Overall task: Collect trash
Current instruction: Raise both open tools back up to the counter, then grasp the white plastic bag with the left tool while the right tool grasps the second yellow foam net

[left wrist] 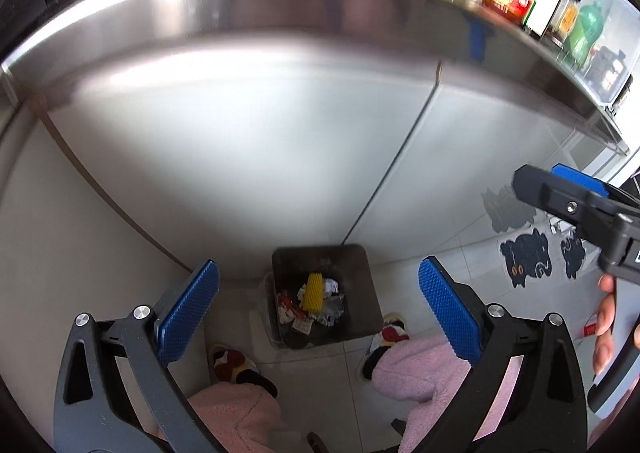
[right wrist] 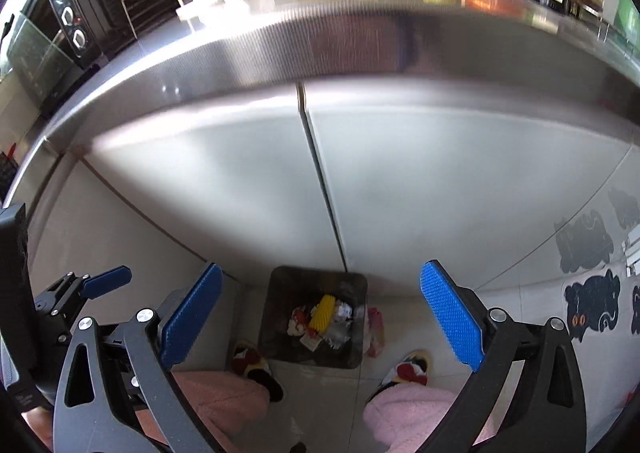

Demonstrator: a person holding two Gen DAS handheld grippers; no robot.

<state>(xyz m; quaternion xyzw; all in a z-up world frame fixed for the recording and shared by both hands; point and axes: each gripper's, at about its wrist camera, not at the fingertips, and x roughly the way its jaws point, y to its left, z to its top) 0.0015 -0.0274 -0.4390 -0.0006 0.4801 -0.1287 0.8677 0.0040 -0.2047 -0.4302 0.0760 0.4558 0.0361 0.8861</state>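
Right now I hold both tools tilted steeply down toward the floor, side by side above the dark trash bin [left wrist: 325, 295]. My left gripper [left wrist: 318, 311] has its blue pads spread wide with nothing between them, and my right gripper [right wrist: 320, 313] stands just as wide and empty. The bin sits on the tiled floor against the steel cabinet [right wrist: 240, 173], between my slippered feet. Inside it lie a yellow corn cob [right wrist: 323, 311] and crumpled wrappers [left wrist: 296, 313]. A pink wrapper [right wrist: 375, 327] lies on the floor just beside the bin.
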